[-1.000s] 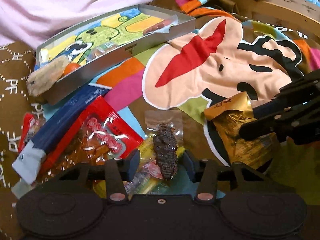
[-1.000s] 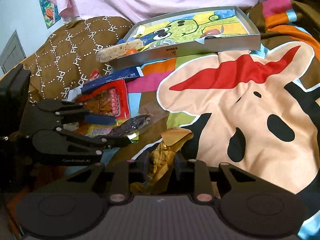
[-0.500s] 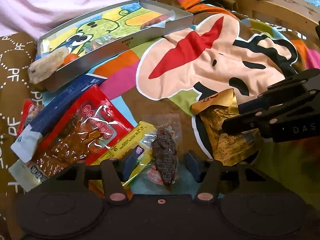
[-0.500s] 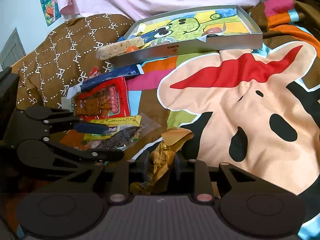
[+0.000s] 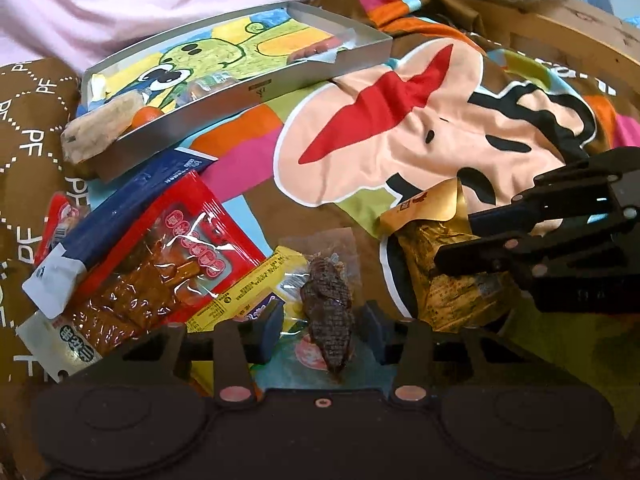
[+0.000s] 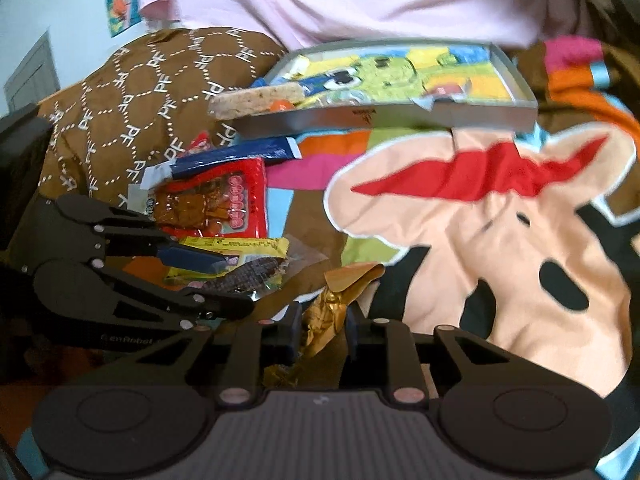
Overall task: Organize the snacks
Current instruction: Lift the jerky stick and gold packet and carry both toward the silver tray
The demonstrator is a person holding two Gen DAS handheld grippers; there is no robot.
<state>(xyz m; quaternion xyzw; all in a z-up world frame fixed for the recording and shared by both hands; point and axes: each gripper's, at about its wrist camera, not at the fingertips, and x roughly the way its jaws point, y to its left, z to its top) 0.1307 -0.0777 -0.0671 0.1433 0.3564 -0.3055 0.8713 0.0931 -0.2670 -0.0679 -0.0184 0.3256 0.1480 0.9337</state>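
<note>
Early going, by the look of it. Only a few pieces in the tin so far: a grain bar poking over its near-left corner, an orange sweet beside it, a red-tipped packet at the far right end. Most of the pile outside, loose on the blanket: blue bar, red pouch, yellow packet, a small red one at the far left.

Left gripper closing around the jerky, clear wrap between the jaws, pads a shade off it, no pinch yet. Right gripper closing too, pads pressed on the crumpled gold pack, top flap sticking up ahead of the fingers. Both pieces low on the blanket, neither clearly lifted.

Left to do, likely: finish the left pinch, carry both over to the tin, then back for the four packets by the pillow. Plenty of room on the tin's cartoon floor. Well under halfway, at a guess.
</note>
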